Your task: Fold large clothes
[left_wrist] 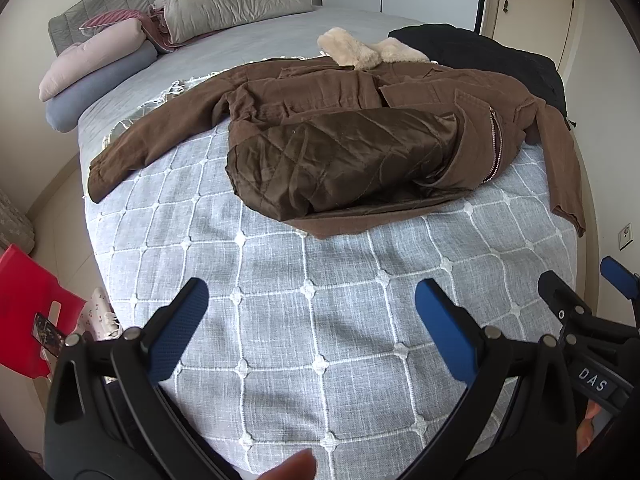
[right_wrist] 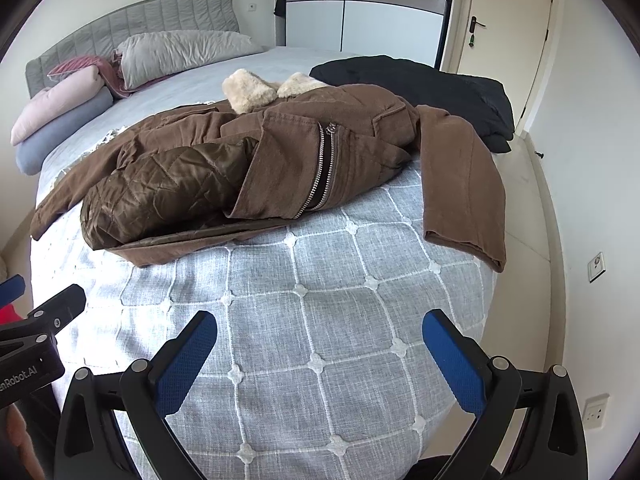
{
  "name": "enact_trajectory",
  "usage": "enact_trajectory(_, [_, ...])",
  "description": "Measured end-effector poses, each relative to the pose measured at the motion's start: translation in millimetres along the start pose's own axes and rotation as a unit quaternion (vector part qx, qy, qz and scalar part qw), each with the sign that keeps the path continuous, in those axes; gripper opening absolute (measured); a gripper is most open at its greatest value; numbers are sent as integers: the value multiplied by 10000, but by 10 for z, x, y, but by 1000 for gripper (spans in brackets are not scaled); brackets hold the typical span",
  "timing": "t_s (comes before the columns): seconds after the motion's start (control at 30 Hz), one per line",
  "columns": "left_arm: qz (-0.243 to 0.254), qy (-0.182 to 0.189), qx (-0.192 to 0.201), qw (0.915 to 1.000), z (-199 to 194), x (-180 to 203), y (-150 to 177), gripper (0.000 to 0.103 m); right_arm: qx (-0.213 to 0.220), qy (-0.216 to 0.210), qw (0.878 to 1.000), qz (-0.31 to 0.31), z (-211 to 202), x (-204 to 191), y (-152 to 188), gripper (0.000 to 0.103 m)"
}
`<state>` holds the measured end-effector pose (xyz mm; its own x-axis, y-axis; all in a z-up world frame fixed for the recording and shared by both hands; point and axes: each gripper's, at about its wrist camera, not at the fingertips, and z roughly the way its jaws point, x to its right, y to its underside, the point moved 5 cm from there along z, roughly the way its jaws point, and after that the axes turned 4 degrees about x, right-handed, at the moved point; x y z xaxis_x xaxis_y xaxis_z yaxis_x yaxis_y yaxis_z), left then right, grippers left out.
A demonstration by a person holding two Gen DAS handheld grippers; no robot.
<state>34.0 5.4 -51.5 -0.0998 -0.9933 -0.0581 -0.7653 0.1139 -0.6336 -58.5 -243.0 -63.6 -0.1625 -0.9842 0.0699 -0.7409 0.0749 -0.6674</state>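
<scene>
A brown jacket (left_wrist: 320,92) (right_wrist: 360,152) with a cream fur collar (left_wrist: 352,50) (right_wrist: 252,88) lies spread on the bed. Its front panel is turned back, showing shiny quilted lining (left_wrist: 340,156) (right_wrist: 160,188) and a zip (left_wrist: 496,148) (right_wrist: 324,168). One sleeve (left_wrist: 132,148) stretches left; the other sleeve (right_wrist: 460,184) hangs toward the bed's right edge. My left gripper (left_wrist: 312,304) hovers open over the bedspread, well short of the jacket's hem. My right gripper (right_wrist: 320,336) is also open and holds nothing, near the bed's front.
The bed (left_wrist: 312,360) (right_wrist: 320,300) has a grey checked cover. A black garment (left_wrist: 480,56) (right_wrist: 420,84) lies behind the jacket. Pillows (left_wrist: 224,8) (right_wrist: 176,50) and rolled blankets (left_wrist: 96,60) sit at the headboard. A red stool (left_wrist: 28,308) stands left; a door (right_wrist: 504,40) at right.
</scene>
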Motion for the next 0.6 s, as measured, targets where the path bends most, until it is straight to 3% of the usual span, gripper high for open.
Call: enact_trajectory(0.6, [17,-3,-14,10000,3,11,7,103,-31,-12,10000,-10,18,-17,9,103])
